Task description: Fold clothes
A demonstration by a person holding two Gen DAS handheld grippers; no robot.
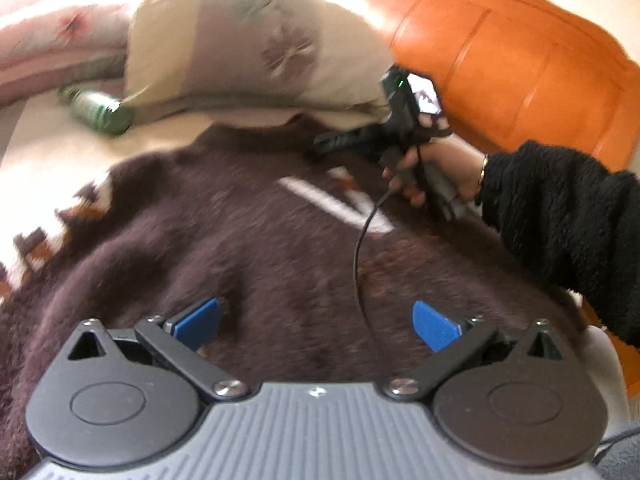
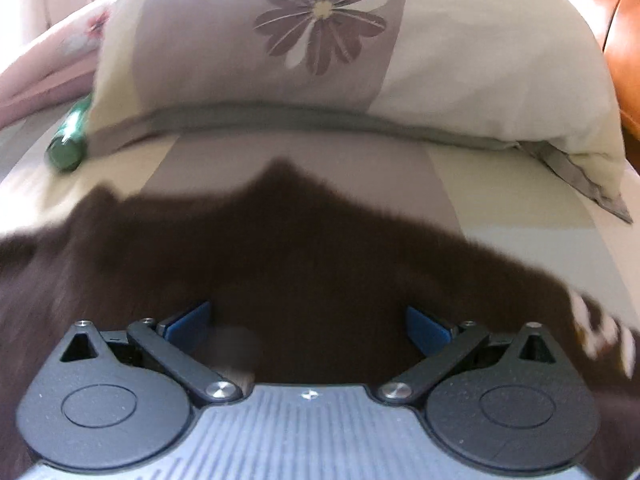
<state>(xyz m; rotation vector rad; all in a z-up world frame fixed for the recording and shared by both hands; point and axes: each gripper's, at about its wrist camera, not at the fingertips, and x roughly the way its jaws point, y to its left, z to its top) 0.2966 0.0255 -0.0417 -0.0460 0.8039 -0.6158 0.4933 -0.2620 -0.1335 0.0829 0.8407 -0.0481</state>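
A dark brown fuzzy sweater [image 1: 240, 232] with a white and orange pattern lies spread on the bed, and its far edge [image 2: 304, 240] fills the lower half of the right wrist view. My left gripper [image 1: 316, 322] hovers just over the sweater, its blue pads wide apart and nothing between them. My right gripper [image 2: 308, 326] is also open above the brown fabric. In the left wrist view the right gripper [image 1: 340, 142] shows at the sweater's far right, held by a hand [image 1: 440, 168] in a black fuzzy sleeve.
A floral pillow [image 2: 328, 40] lies across the far side of the bed. A green bottle [image 1: 98, 110] rests to its left, also in the right wrist view as the bottle [image 2: 68, 140]. An orange padded headboard [image 1: 520, 52] stands at the right. A cable [image 1: 362, 248] trails over the sweater.
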